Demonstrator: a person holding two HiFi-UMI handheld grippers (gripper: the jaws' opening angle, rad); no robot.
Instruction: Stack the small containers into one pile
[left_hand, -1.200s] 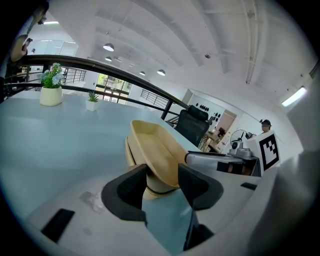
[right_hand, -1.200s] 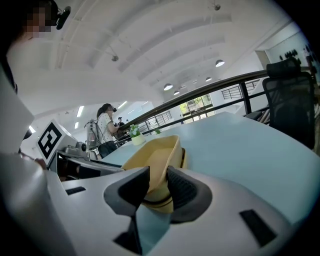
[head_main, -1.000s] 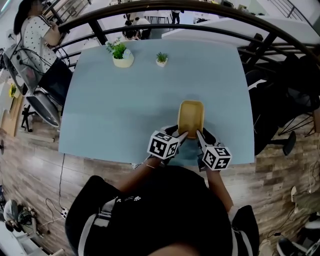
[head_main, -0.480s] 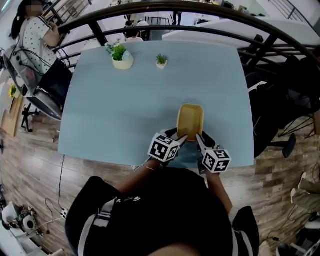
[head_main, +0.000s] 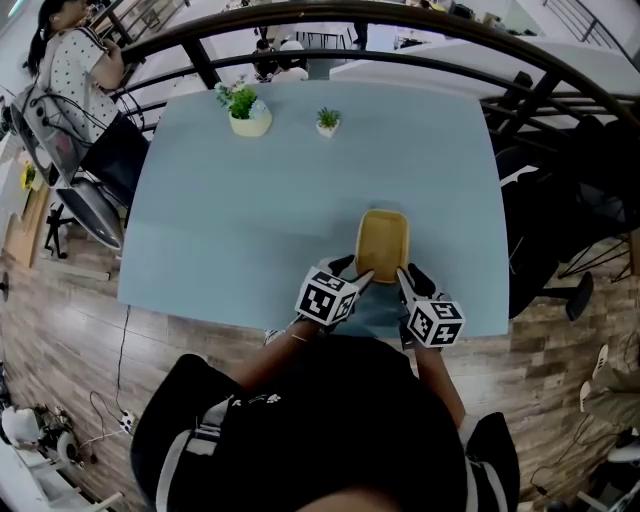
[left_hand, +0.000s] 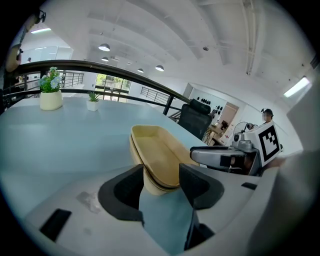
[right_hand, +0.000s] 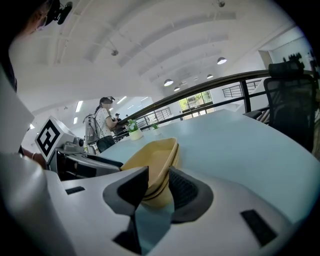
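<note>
Two yellow oblong containers (head_main: 382, 245) sit nested in one pile on the pale blue table (head_main: 250, 200), near its front edge. Both grippers meet the pile's near end. In the left gripper view the pile's (left_hand: 157, 152) rounded near end fills the gap between the jaws of my left gripper (left_hand: 161, 185), touching both pads. My right gripper (right_hand: 159, 187) has its jaws close together on the near right wall of the pile (right_hand: 152, 160). In the head view my left gripper (head_main: 362, 277) and right gripper (head_main: 402, 275) flank that end.
Two small potted plants, a larger one (head_main: 245, 110) and a smaller one (head_main: 327, 121), stand at the table's far side. A dark curved railing (head_main: 330, 55) runs behind the table. Black office chairs (head_main: 560, 190) stand at the right, and a person (head_main: 75, 60) sits at the far left.
</note>
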